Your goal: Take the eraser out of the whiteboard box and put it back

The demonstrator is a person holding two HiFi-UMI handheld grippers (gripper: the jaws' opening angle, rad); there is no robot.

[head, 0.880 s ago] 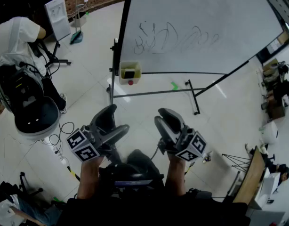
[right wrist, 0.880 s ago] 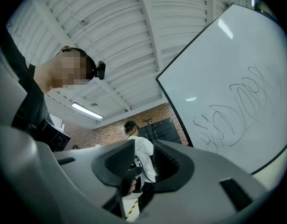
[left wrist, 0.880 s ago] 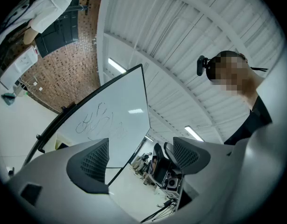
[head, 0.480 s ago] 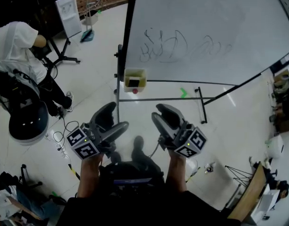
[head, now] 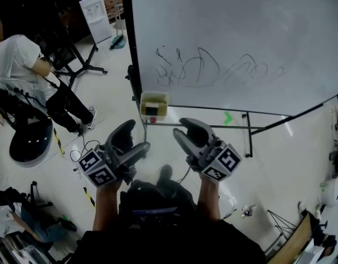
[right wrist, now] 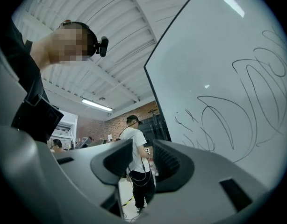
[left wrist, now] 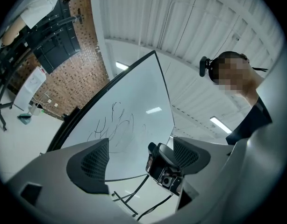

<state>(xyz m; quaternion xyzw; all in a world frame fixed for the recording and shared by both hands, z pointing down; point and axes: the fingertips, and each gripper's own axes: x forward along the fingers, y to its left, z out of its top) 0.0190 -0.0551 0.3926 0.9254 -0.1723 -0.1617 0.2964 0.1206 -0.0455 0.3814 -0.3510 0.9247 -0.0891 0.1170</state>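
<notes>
Scribbled whiteboard stands over pale floor, its yellow box holding the dark eraser. Left tongs and right tongs hang open, empty, apart from it.

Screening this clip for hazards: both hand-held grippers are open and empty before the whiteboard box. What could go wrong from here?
The eraser sits inside the small box, so the left hand-held gripper or the right hand-held gripper may catch the rim rather than grip it. The box hangs beside the whiteboard frame; a bump could shake it. Cables lie on the floor close by: a possible trip.
</notes>
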